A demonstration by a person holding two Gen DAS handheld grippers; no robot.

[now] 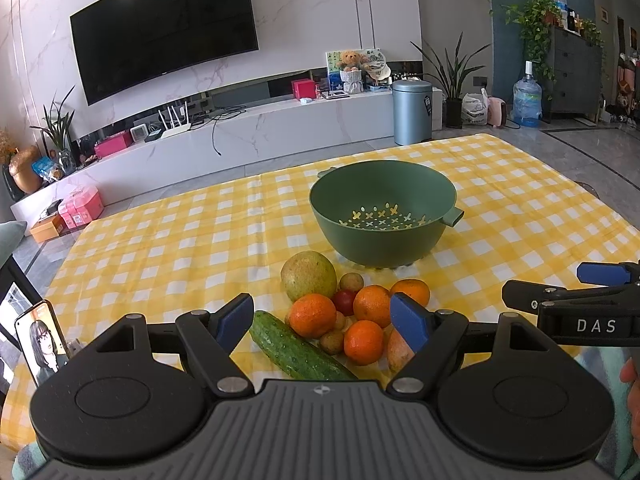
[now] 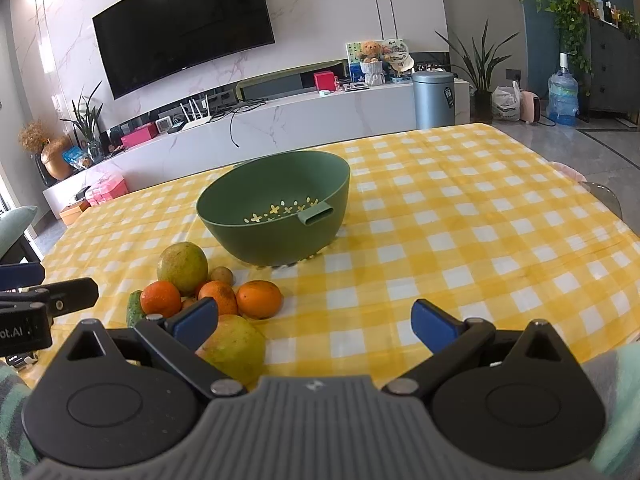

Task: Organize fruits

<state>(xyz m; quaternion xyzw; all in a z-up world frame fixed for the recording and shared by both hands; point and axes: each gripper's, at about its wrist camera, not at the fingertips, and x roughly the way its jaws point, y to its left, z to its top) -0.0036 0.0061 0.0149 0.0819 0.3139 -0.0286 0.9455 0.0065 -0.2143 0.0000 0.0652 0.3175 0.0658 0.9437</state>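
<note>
A yellow-and-white checked cloth (image 1: 500,200) covers the counter. Behind it a dark television (image 1: 164,28) hangs on a marbled wall above a long white console (image 1: 280,128) carrying a white router (image 1: 174,122), pink boxes and a teddy bear (image 1: 350,60). A blue-grey bin (image 1: 412,112) stands beside the console, with a leafy plant (image 1: 452,76) and a water bottle (image 1: 527,98) farther right. A phone (image 1: 42,340) leans at the left edge.

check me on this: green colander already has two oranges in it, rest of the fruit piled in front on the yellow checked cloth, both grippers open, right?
Not quite: the green colander is empty, as the left wrist view shows. The oranges all lie in the pile in front of it on the yellow checked cloth. The left gripper and right gripper are open.
</note>
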